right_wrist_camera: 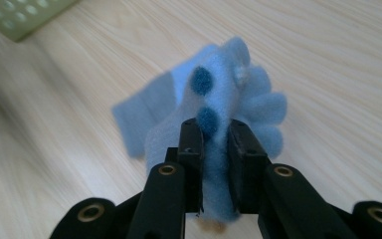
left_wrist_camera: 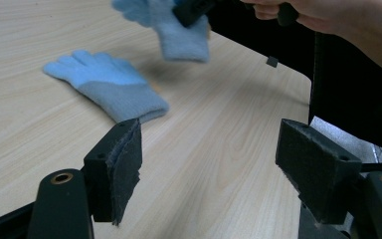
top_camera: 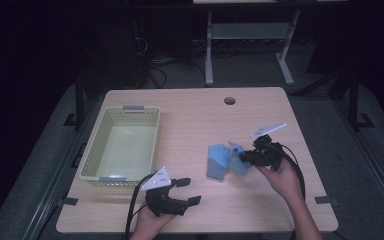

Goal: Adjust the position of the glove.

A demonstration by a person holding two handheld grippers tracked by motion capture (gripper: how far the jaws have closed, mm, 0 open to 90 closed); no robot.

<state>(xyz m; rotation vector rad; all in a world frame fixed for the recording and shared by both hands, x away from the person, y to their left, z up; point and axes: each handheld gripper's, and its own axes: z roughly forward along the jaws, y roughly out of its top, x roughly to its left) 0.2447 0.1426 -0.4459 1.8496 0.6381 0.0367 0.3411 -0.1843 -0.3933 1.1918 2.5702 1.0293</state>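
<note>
While the right gripper (right_wrist_camera: pixel 214 149) pinches one light-blue knitted glove (right_wrist_camera: pixel 219 99) showing dark dots, the left gripper (left_wrist_camera: pixel 209 164) gapes empty, a second light-blue knitted glove (left_wrist_camera: pixel 109 89) lying flat beyond its fingers.

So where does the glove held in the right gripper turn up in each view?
High view: held glove right of centre, at the right gripper.
Left gripper view: top centre, hanging above the table.
Right gripper view: centre, pinched between the jaws.
Shared landmark: the wooden table.
</note>
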